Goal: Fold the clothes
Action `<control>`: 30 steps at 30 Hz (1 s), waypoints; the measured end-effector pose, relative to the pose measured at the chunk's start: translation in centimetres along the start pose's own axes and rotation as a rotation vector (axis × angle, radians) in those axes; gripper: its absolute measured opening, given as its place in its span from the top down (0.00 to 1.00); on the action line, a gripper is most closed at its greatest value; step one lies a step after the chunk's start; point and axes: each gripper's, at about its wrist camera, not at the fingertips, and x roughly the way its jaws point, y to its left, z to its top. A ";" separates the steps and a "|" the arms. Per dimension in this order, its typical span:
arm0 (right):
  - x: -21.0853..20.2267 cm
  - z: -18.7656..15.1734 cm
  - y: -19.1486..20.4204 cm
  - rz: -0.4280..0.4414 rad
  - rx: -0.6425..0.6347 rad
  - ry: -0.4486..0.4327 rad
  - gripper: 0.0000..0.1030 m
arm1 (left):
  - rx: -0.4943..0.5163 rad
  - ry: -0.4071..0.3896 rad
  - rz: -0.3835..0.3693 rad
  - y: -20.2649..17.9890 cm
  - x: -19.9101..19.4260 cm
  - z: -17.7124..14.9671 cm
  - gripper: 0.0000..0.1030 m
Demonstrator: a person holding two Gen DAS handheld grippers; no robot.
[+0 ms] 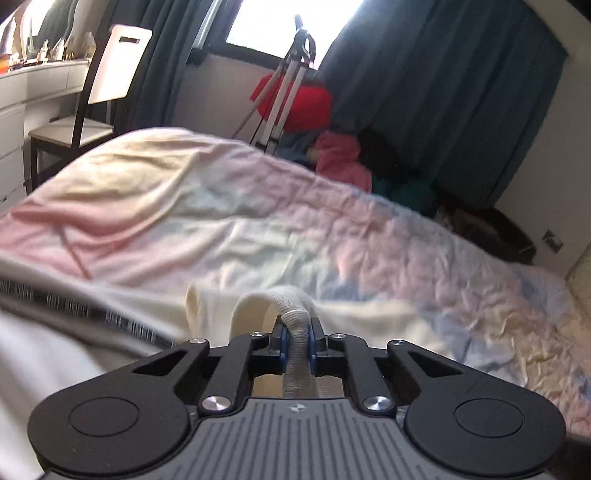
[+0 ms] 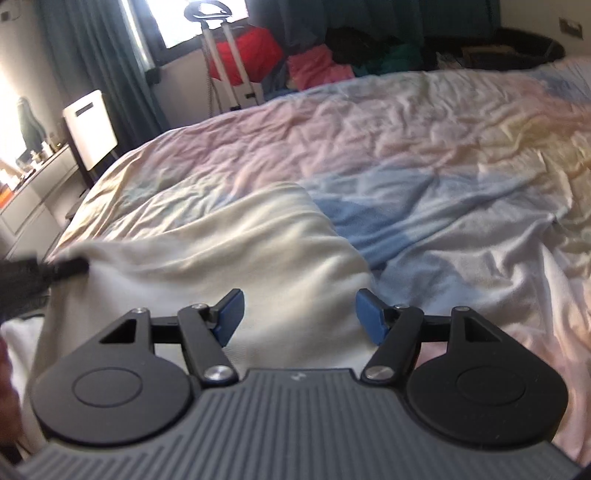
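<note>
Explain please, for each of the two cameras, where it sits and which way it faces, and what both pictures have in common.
Left wrist: on the left gripper, looking along its fingers across the bed toward the window; the jaws are shut on a ribbed edge of the cream garment.
Right wrist: on the right gripper, looking down over the cream garment and bed; the jaws stand open with nothing between them, and the left gripper shows at the left edge.
Shared: bed, garment, white chair, red bundle.

I see 1 cream garment [image 2: 229,243] lying rumpled on the bed, its ribbed grey-white edge [image 1: 295,343] lifted.
</note>
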 end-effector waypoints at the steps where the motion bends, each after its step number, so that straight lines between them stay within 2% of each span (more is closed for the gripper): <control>1: 0.1 -0.1 0.4 0.005 -0.027 -0.008 0.33 | 0.001 0.008 0.019 0.2 0.7 0.4 0.89; 3: 0.6 -0.3 1.1 -0.007 -0.076 -0.009 0.33 | 0.002 0.040 0.056 0.8 2.4 0.3 0.89; 6: 1.9 -0.6 1.7 -0.034 -0.122 0.023 0.33 | -0.002 0.131 0.081 1.6 4.6 -1.6 0.90; 11: 2.6 -0.7 1.7 -0.025 -0.121 0.033 0.31 | 0.080 0.115 0.100 0.7 4.0 -2.7 0.89; 16: 2.7 -0.9 1.6 -0.019 -0.108 0.030 0.31 | 0.096 0.093 0.104 0.1 1.8 -3.5 0.83; 17: 2.6 -0.9 1.6 -0.017 -0.107 0.026 0.31 | 0.089 0.090 0.100 0.0 0.9 -3.7 0.80; 19: 2.3 -1.0 1.4 -0.006 -0.096 0.018 0.31 | 0.085 0.086 0.106 -0.2 -1.1 -4.1 0.55; 23: 1.3 -1.1 1.0 0.026 -0.074 -0.010 0.33 | 0.074 0.051 0.117 -0.2 -5.8 -4.9 0.43; 25: 0.6 -1.1 0.7 0.056 -0.051 -0.014 0.33 | 0.059 0.028 0.128 0.1 -8.4 -5.5 0.26; 30: -0.9 -1.6 1.4 0.071 -0.086 -0.013 0.33 | -0.015 0.002 0.184 2.7 -13.8 -7.0 0.14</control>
